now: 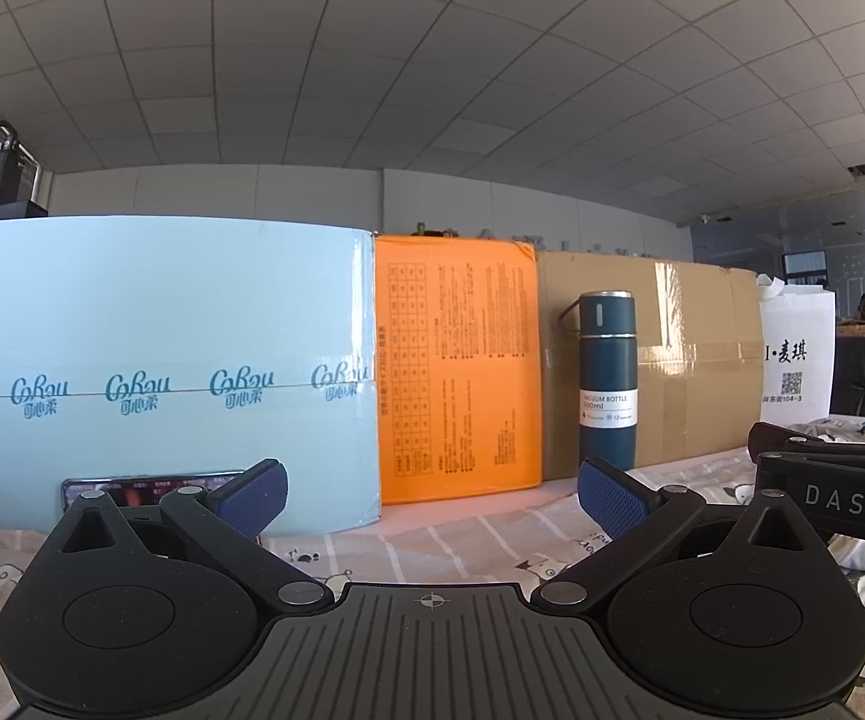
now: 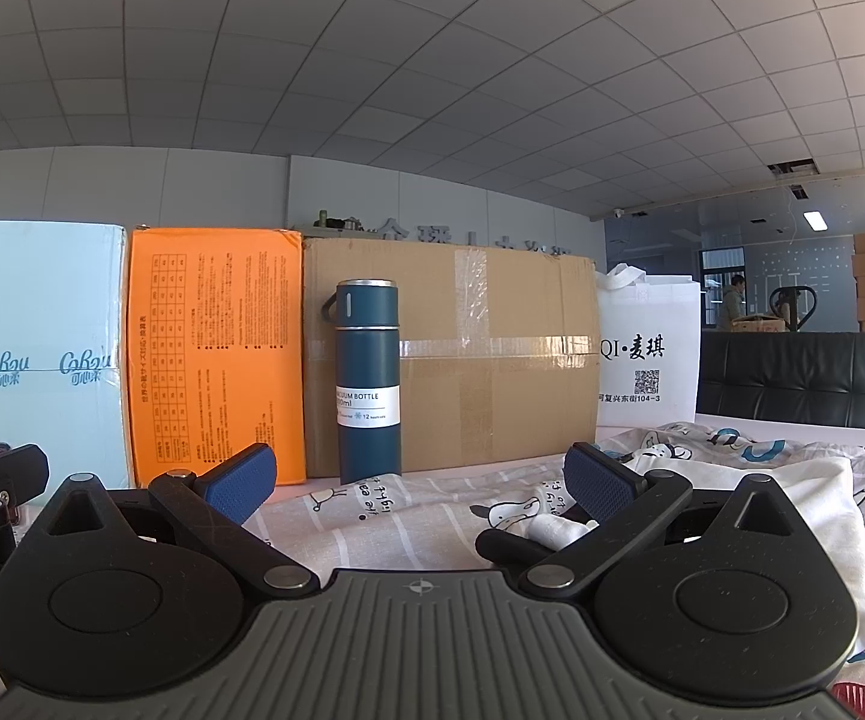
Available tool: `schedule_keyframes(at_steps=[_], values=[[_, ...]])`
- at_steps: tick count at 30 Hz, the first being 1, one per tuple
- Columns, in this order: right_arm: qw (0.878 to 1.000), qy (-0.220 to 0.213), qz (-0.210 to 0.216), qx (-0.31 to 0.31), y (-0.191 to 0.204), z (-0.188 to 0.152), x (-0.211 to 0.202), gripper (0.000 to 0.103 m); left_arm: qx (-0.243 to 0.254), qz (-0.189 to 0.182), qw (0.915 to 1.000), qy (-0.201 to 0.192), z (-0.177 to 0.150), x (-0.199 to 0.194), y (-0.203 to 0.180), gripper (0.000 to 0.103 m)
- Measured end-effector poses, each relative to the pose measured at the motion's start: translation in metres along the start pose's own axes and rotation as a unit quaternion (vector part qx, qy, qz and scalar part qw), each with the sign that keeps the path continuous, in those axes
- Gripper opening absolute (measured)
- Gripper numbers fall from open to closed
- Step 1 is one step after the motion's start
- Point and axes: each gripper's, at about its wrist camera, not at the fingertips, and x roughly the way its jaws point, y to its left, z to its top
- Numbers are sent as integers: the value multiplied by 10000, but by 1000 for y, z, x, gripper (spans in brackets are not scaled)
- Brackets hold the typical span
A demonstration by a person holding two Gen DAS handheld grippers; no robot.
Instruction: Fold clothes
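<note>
A striped, cartoon-printed cloth (image 1: 462, 534) covers the surface under both grippers; it also shows in the right wrist view (image 2: 408, 516). A white garment (image 2: 792, 480) lies crumpled at the right, just beyond my right gripper's right finger. My left gripper (image 1: 432, 495) is open and empty, held low over the cloth. My right gripper (image 2: 420, 483) is open and empty; a black handle with white wrap (image 2: 528, 534) lies by its right finger. The right gripper's body (image 1: 834, 495) shows at the left view's right edge.
A row stands close behind: a light blue box (image 1: 162, 360), an orange box (image 1: 456, 372), a brown carton (image 2: 492, 354), a dark blue vacuum bottle (image 2: 368, 384) and a white bag (image 2: 648, 354). A phone (image 1: 132, 489) leans on the blue box.
</note>
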Motion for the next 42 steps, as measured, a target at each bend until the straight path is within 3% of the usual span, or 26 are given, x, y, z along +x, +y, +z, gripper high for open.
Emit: schedule_keyframes(at_steps=[20,30,42], values=[[10000,-27,17,10,1,0,0,103,15,37,10000,-29,-2,2,-1,103],[10000,-53,18,14,0,0,-1,103,29,222,9992,-336,0,-10,-2,103],[9999,-103,-1,-8,1,0,-3,103,103,11,9992,-377,0,-15,-5,103]])
